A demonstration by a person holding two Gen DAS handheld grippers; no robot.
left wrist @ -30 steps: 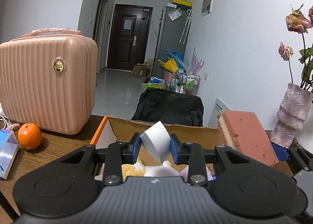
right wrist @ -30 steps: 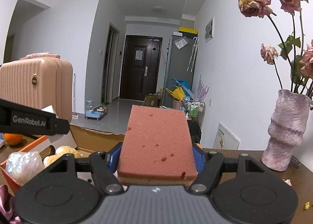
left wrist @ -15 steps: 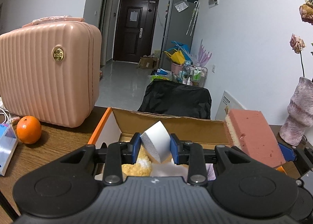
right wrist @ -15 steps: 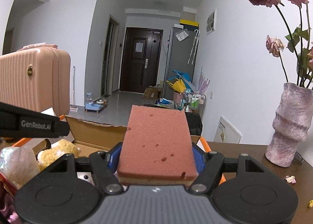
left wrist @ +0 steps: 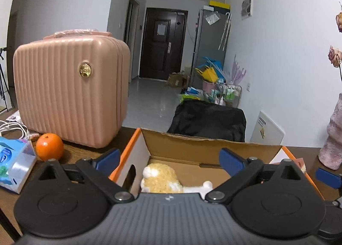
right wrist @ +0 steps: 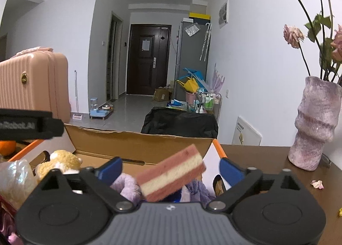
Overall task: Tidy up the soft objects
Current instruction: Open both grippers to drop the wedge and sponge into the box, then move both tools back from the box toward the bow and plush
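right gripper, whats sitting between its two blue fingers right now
In the right wrist view, the pink sponge sits tilted between the open right gripper, touching neither pad; its jaws have just been opening over the cardboard box.

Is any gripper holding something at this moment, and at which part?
Nothing is held. The left gripper is empty; the pink sponge sits tilted between the right gripper pads, untouched. Both have just opened.

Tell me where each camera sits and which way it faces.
Left wrist: on the left gripper, looking forward and slightly down over the box; open fingers show.
Right wrist: on the right gripper, same heading; open fingers and the tilted sponge between them show.
Shared: box, plush, suitcase, door.
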